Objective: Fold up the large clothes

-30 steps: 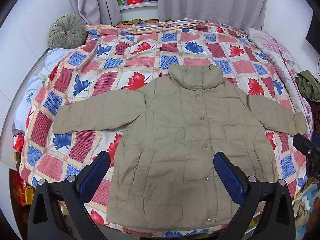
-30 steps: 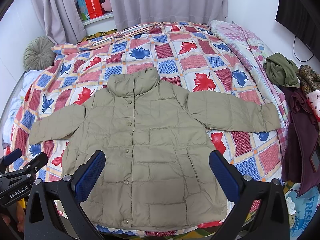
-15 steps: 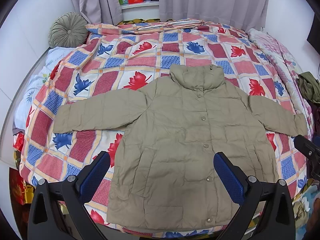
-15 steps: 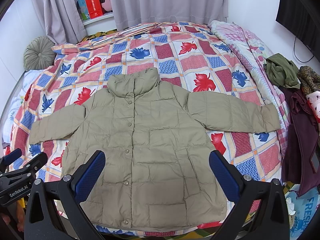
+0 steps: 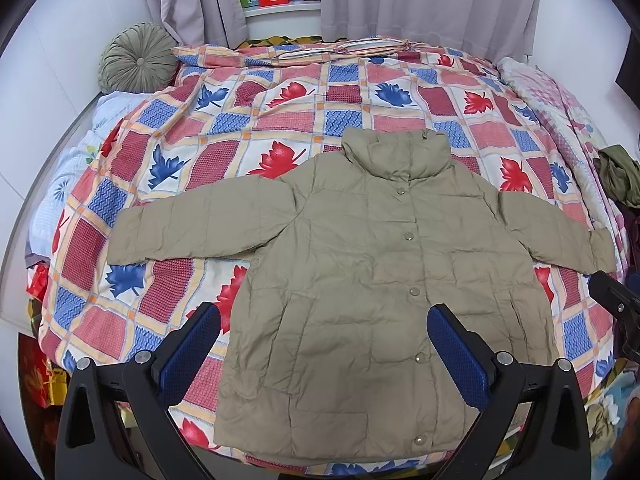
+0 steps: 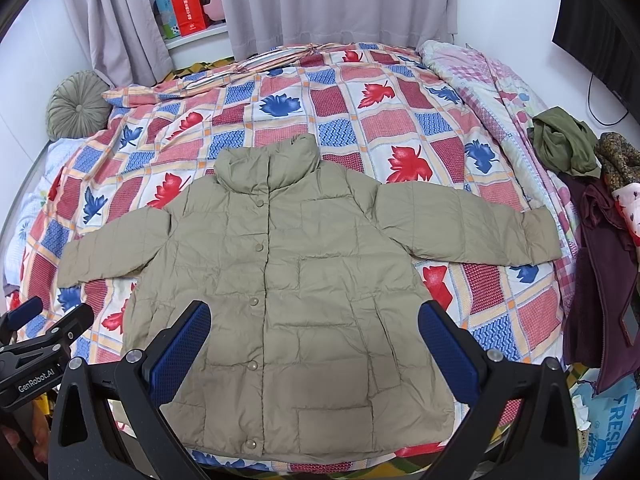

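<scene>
A khaki quilted jacket (image 5: 360,272) (image 6: 288,280) lies flat and buttoned on the bed, collar away from me, both sleeves spread out to the sides. Its hem reaches the bed's near edge. My left gripper (image 5: 324,344) hovers open above the jacket's lower half, holding nothing. My right gripper (image 6: 314,340) also stands open over the lower half, empty. The left gripper's body (image 6: 36,344) shows at the lower left of the right wrist view. The right gripper's body (image 5: 614,300) shows at the right edge of the left wrist view.
The bed carries a patchwork quilt (image 5: 280,120) with red and blue leaves. A green round cushion (image 5: 138,58) sits at the far left corner. A pile of clothes (image 6: 592,200) lies off the right side, with a pink blanket (image 6: 492,76) along that edge. Curtains (image 6: 332,0) hang behind.
</scene>
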